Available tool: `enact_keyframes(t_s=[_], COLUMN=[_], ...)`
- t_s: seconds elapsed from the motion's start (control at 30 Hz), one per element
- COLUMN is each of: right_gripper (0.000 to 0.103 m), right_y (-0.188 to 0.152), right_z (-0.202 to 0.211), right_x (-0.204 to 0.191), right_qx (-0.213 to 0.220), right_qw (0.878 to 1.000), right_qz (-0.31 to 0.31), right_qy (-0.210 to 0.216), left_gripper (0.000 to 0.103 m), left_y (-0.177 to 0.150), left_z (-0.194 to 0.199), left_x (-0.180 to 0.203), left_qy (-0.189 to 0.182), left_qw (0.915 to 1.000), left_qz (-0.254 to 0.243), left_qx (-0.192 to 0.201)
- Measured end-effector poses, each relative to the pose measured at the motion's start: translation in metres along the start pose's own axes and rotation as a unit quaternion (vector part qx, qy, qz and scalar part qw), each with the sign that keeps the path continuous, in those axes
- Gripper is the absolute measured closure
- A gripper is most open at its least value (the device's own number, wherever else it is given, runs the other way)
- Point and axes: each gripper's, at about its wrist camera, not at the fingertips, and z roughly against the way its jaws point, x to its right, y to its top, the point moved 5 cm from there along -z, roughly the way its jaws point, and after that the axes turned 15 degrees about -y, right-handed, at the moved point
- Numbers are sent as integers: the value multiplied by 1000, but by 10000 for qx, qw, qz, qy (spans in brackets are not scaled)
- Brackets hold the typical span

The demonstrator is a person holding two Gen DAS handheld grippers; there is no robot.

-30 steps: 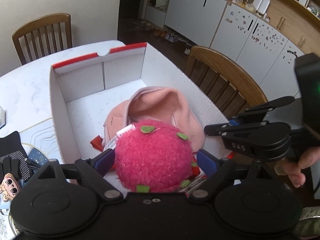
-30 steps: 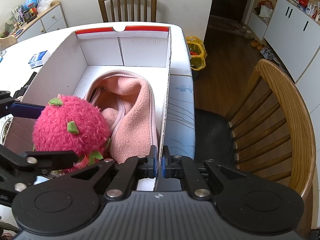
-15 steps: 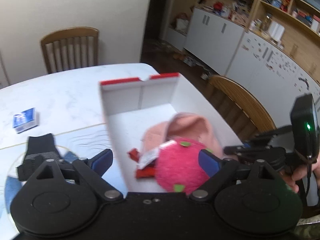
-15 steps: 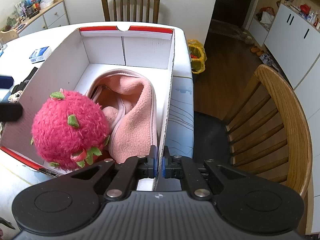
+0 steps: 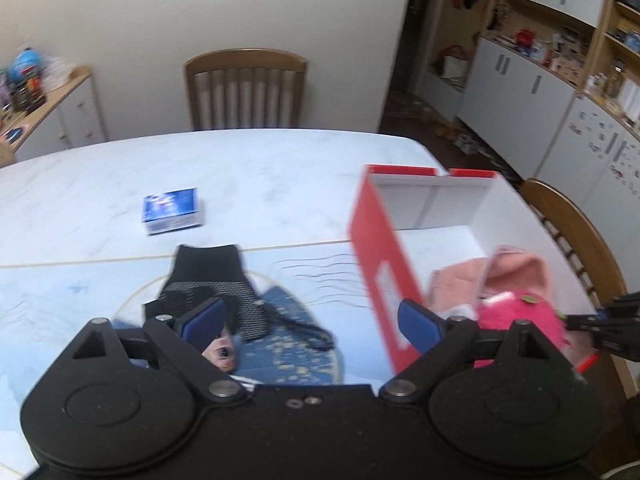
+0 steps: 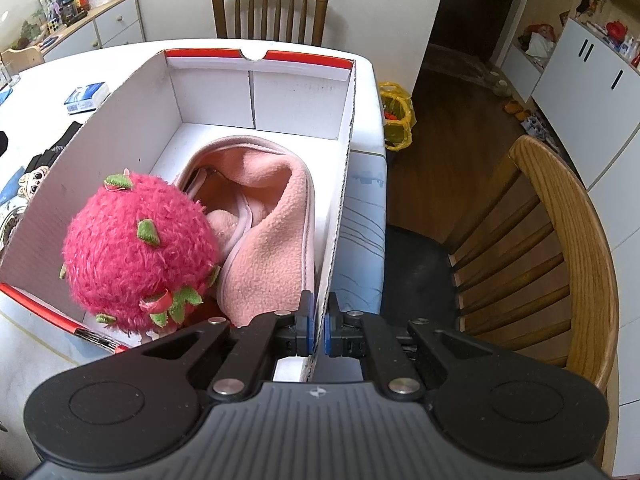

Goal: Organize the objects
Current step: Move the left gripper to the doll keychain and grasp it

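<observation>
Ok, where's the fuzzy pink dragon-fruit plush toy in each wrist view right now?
Left wrist: fuzzy pink dragon-fruit plush toy at lower right, partly behind the gripper's right arm.
Right wrist: plush at left centre, beside the pink fleece hat.
Shared landmark: the red-edged white cardboard box holding it.

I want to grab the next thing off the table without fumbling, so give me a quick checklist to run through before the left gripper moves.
1. Left gripper open and empty: ok.
2. Pink plush ball resting inside the box: ok.
3. Right gripper clamped on the box's right wall, steadying it: ok.
4. Next target, the black glove, in view ahead of the left gripper: ok.
5. Glove free of the black cord beside it: cannot tell, blurred.
6. Room left in the box's far end: ok.
</observation>
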Motion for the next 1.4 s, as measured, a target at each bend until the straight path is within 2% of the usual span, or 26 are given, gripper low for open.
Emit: enact_keyframes(t_s=[0.2,0.47,1.07,1.27,1.4], right_gripper=[98,98,98,98,98], right_y=[0,0,11,10,10], right_z=[3,3,-10,-12,-13], right_x=[0,-2,-4,-5,-6], right_qx=[1,-1,-208,-274,-289], right_qw=[10000,9998,9998,9996,9996], right_qz=[82,186,51,22,20], right_qy=[-10,0,-32,-9,-17], left_gripper=[2,1,3,8,20], left_y=[-5,-13,-42,-45,-47], left_z=[-2,-19,-68,-75,-79], left_x=[-31,-66,-99,-100,-99], left_qy=[348,739,1086,1089,1089], left_qw=[9993,9966,9926,9925,9921], left_qz=[156,285,284,261,255], left_qx=[-29,-210,-471,-493,-564])
